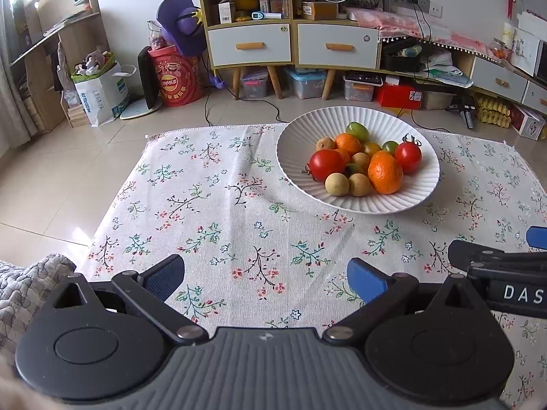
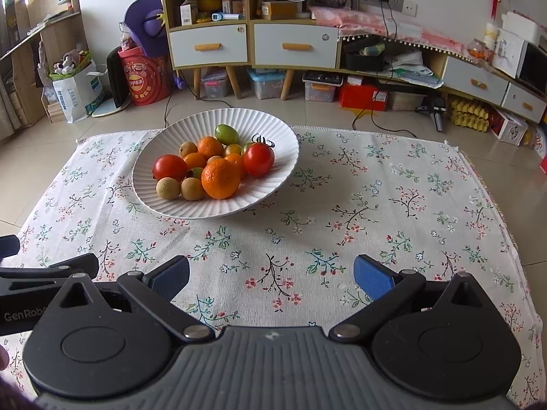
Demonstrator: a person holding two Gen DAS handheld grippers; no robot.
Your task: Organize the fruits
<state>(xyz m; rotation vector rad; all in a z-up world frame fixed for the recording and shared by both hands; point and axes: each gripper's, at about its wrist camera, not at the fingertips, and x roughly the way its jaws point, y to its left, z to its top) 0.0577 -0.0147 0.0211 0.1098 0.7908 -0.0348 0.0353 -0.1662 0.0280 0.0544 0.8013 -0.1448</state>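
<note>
A white ribbed plate (image 1: 297, 150) (image 2: 273, 130) stands on the floral tablecloth and holds a heap of fruit. In it lie a large orange (image 1: 385, 174) (image 2: 220, 178), two red tomatoes (image 1: 326, 164) (image 2: 258, 159), a green fruit (image 1: 357, 131) (image 2: 226, 134) and several small tan round fruits (image 1: 336, 184) (image 2: 168, 188). My left gripper (image 1: 265, 278) hovers open over the cloth, near and left of the plate, with nothing between its fingers. My right gripper (image 2: 271, 276) is open too, near and right of the plate. Each gripper's arm shows at the edge of the other view.
The floral tablecloth (image 1: 212, 205) (image 2: 393, 205) covers a low table on a tiled floor. A grey quilted fabric (image 1: 30, 280) lies at the near left. Cabinets with drawers (image 1: 249, 44), storage boxes and a red drum (image 1: 176, 78) line the far wall.
</note>
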